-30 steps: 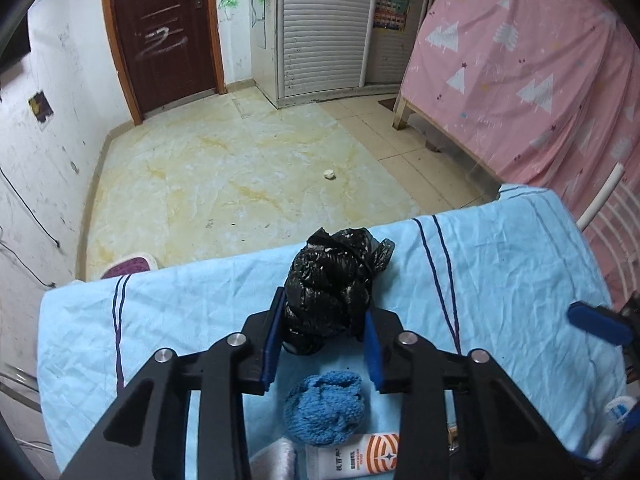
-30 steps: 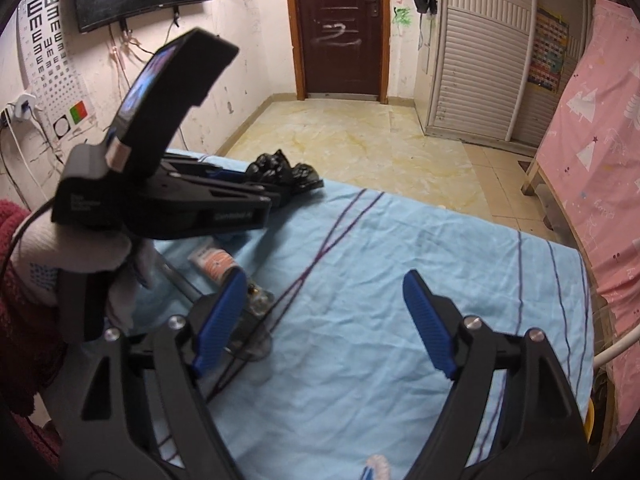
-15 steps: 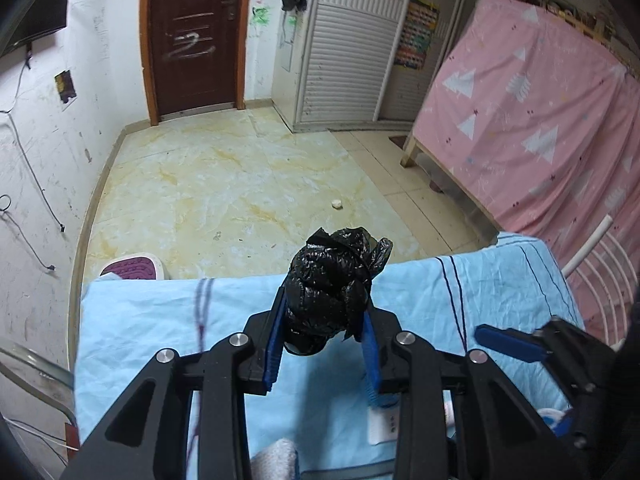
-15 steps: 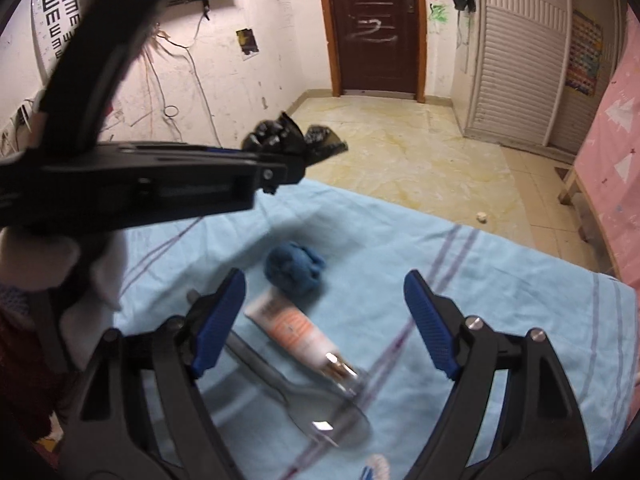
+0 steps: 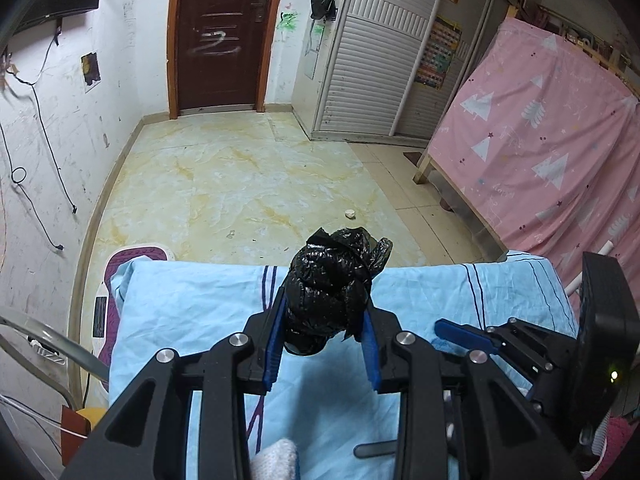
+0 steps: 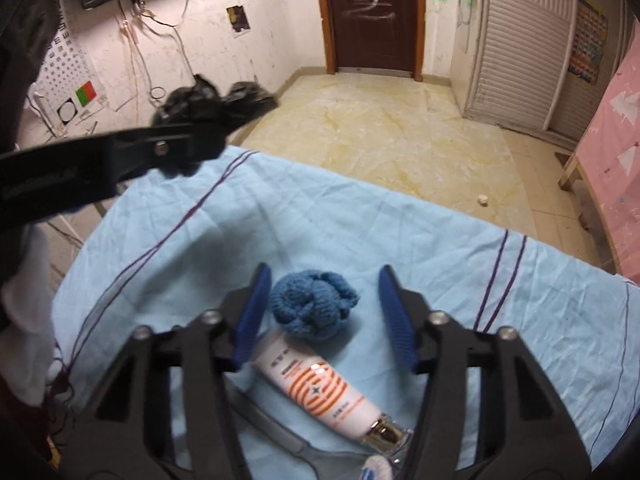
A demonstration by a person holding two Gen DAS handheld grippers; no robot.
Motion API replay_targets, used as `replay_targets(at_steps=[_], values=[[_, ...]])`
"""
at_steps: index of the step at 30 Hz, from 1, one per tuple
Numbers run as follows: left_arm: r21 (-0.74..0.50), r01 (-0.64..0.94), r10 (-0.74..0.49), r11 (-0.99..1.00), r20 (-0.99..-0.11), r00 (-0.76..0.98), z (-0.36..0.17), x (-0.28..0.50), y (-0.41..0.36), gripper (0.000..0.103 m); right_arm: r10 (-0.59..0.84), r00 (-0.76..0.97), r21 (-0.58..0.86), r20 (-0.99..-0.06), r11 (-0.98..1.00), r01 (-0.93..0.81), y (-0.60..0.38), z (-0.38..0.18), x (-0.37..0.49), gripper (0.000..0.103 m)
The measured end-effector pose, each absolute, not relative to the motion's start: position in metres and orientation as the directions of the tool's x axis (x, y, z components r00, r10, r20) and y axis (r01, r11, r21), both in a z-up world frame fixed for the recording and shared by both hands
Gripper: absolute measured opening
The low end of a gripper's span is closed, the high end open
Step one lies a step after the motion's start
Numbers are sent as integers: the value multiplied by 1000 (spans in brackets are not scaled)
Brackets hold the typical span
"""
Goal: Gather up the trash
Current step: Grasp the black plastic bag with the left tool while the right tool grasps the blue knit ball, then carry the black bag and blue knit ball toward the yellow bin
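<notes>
One white tube (image 6: 320, 396) lies nearest, touching one blue knitted ball (image 6: 312, 308) that sits between the right gripper's (image 6: 322, 314) spread jaws on the blue-sheeted bench (image 6: 360, 232). Beyond, the left gripper (image 5: 322, 344) pinches one black trash bag (image 5: 332, 284) held above the bench.

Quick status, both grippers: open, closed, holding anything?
Left gripper: shut on the black trash bag.
Right gripper: open, empty, fingers either side of the blue knitted ball.
</notes>
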State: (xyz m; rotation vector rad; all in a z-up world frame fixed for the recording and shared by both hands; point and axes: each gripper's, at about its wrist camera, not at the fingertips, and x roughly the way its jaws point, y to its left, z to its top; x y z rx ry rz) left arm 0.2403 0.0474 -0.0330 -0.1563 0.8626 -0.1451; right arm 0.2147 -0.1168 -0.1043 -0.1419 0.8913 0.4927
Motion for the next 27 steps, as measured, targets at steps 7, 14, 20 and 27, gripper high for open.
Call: replay_targets(at_steps=[7, 14, 20, 27], values=[[-181, 68, -180, 981, -734, 655, -25, 226, 43, 24, 356, 560, 83, -748, 888, -453, -123, -93, 209, 26], [-154, 84, -170, 984, -715, 679, -6, 208, 27, 24, 375, 598, 93, -709, 889, -448, -138, -72, 196, 26], [-120, 111, -164, 986, -700, 695, 8, 192, 4, 24, 383, 628, 114, -677, 898, -424, -168, -59, 182, 26], [-81, 149, -162, 986, -698, 698, 19, 180, -33, 24, 386, 665, 158, -640, 913, -377, -217, -48, 170, 26]])
